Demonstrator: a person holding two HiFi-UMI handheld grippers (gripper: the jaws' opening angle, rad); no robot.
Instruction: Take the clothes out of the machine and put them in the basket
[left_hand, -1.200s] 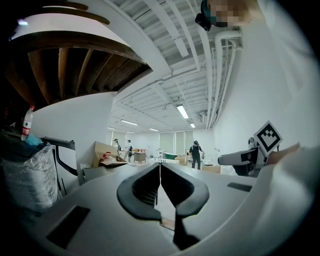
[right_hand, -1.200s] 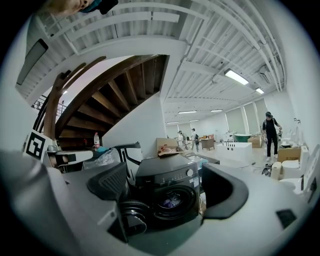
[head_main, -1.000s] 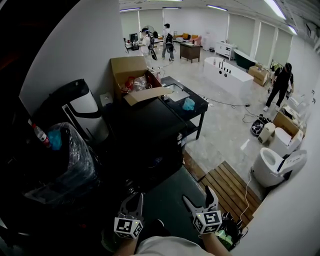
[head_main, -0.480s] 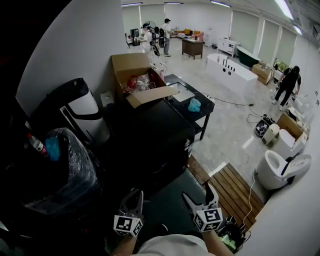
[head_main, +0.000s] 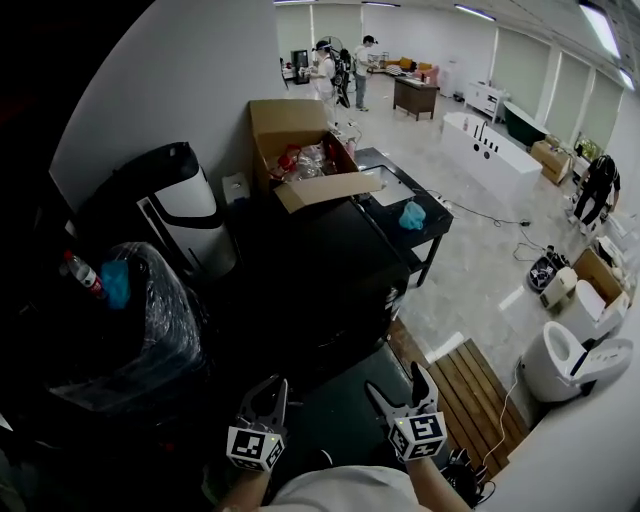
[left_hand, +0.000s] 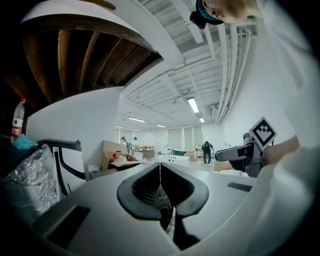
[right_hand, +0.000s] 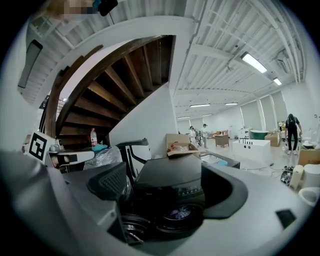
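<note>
A strip of dark floor was seen clear between the left gripper, the right gripper and the front of the black machine. Its round door was framed unblocked between the right gripper's parted jaws. The left side was closed off by a plastic-wrapped bundle. The machine's top was partly taken up by a cardboard box. The right side was bounded by a wooden slatted platform.

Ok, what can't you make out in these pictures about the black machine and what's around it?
Inside the machine: right gripper view, the door glass is too dark to show clothes.
The machine's front: head view, lost in shadow.
No basket recognisable in any view; the head view's bottom edge cuts off the nearest floor.
What is in the cardboard box: head view, too small.
</note>
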